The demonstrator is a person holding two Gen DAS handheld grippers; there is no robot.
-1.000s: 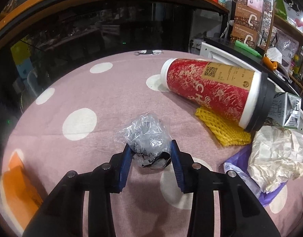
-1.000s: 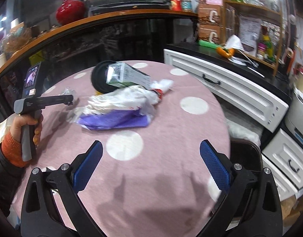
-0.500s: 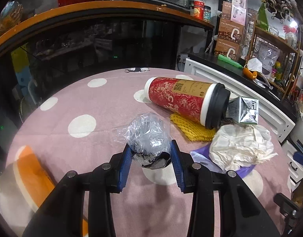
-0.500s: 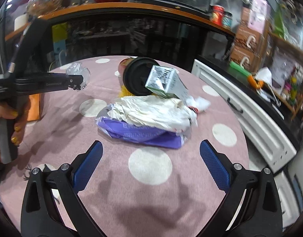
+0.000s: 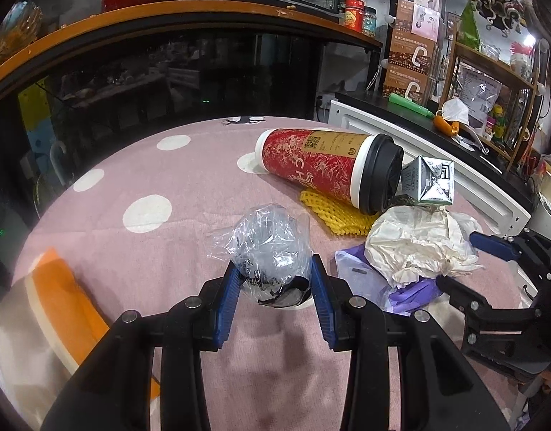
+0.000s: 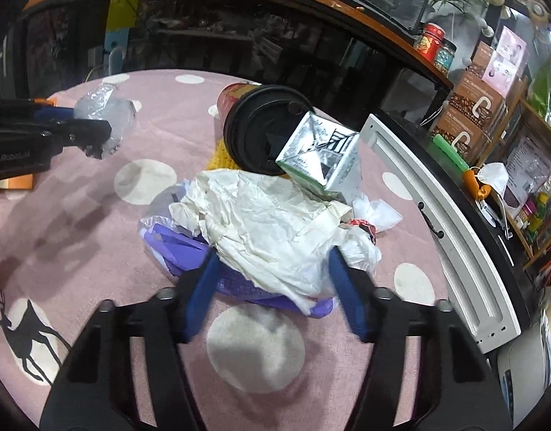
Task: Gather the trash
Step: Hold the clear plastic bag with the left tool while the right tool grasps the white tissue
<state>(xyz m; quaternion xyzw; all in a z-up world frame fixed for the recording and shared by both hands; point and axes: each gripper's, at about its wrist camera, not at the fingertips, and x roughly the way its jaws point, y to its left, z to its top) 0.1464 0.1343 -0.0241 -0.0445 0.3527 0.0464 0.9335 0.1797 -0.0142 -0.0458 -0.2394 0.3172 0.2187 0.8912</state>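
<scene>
Here your left hand-held gripper (image 5: 275, 283) was clenched on a crumpled clear wrap (image 5: 271, 248), holding it above the pink dotted bench (image 5: 149, 179). Your right hand-held gripper (image 6: 271, 280) had just been closing, its blue pads (image 6: 203, 283) on either side of the white crumpled paper (image 6: 261, 222) and the purple bag (image 6: 182, 244) under it; whether the pads already pressed on the heap, I could not tell. Behind that heap a red cup (image 5: 318, 165) lay on its side, black lid (image 6: 261, 129) toward you, resting on a yellow net (image 5: 332, 212). A silver carton (image 6: 318, 154) leaned against the lid, tilted. A small white scrap (image 6: 376, 212) lay just beside the paper, toward the white drawer front (image 6: 433, 222).
</scene>
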